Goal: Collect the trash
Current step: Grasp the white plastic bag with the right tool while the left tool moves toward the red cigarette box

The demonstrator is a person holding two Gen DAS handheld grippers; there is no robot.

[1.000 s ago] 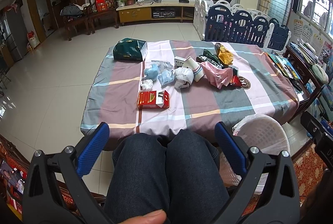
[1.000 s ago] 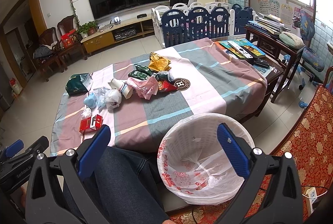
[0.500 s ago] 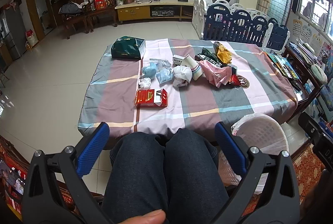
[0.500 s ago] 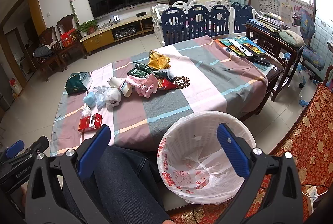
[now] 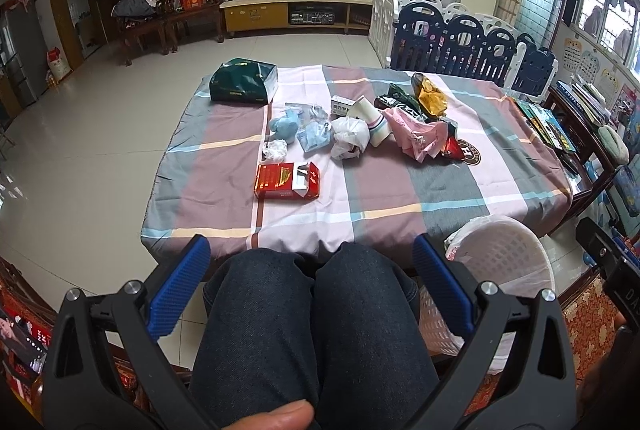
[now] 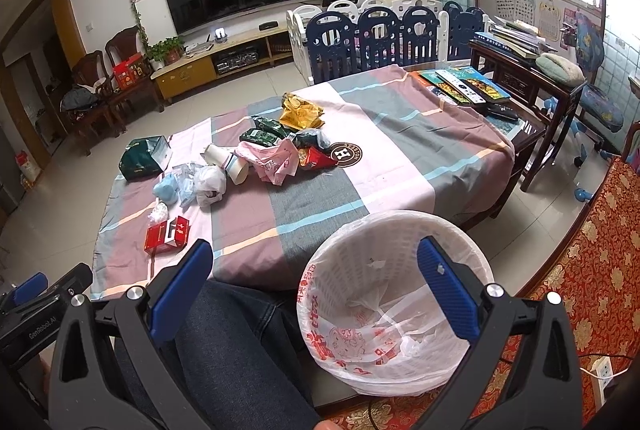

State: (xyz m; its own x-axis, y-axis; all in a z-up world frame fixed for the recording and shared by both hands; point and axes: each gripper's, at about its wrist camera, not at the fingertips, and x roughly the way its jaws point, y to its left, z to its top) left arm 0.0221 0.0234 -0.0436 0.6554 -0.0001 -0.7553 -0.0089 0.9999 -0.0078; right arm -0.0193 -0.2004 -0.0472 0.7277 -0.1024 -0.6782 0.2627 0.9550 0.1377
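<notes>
Trash lies spread over a low table with a striped cloth (image 5: 400,190) (image 6: 400,166): a red carton (image 5: 287,180) (image 6: 167,239) nearest me, a white crumpled tissue (image 5: 275,150), blue masks (image 5: 314,136), a white bag (image 5: 351,136) (image 6: 210,182), a paper cup (image 5: 374,118) (image 6: 230,164), a pink bag (image 5: 418,136) (image 6: 272,160) and green and yellow wrappers (image 5: 428,96) (image 6: 298,114). A white lined waste basket (image 6: 394,302) (image 5: 502,258) stands on the floor at the right. My left gripper (image 5: 312,286) hangs open above a person's knees. Over the basket, my right gripper (image 6: 314,288) is open and empty.
A dark green tissue box (image 5: 243,83) sits at the table's far left corner. Books (image 6: 464,86) lie on a side table at the right. A blue and white play fence (image 6: 384,34) stands behind the table. A red patterned rug (image 6: 592,270) covers the floor at the right.
Both wrist views have shifted slightly, so the table and trash sit a little lower in frame. Both grippers stay open. Nothing on the table has moved.
</notes>
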